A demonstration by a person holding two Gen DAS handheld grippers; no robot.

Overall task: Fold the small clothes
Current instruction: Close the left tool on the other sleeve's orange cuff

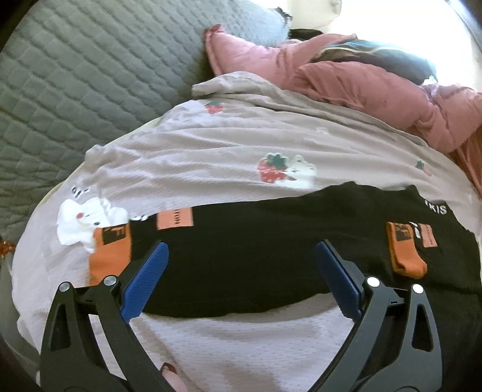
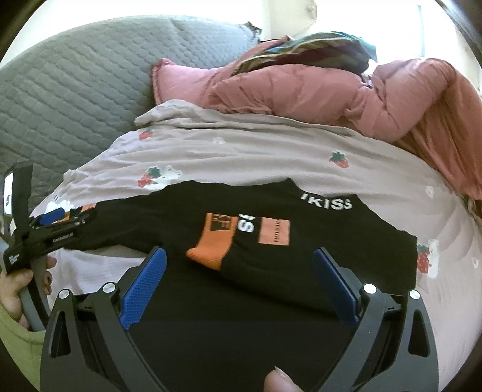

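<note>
Both the left tongs (image 1: 241, 253) and right tongs (image 2: 239, 259) gape wide, grasping nothing, above the black shirt (image 1: 256, 241) lying mid-frame on the strawberry-print bedsheet (image 1: 195, 156).

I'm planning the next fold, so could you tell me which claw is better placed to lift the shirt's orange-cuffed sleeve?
Probably the right claw: it is open, with the orange cuff of the black shirt between its fingers.

Bed's got a strawberry-print sheet (image 1: 211, 144), grey quilted cover (image 1: 75, 75) behind, pink duvet (image 2: 301, 87) bunched up, harsh window light (image 1: 391, 21).
</note>
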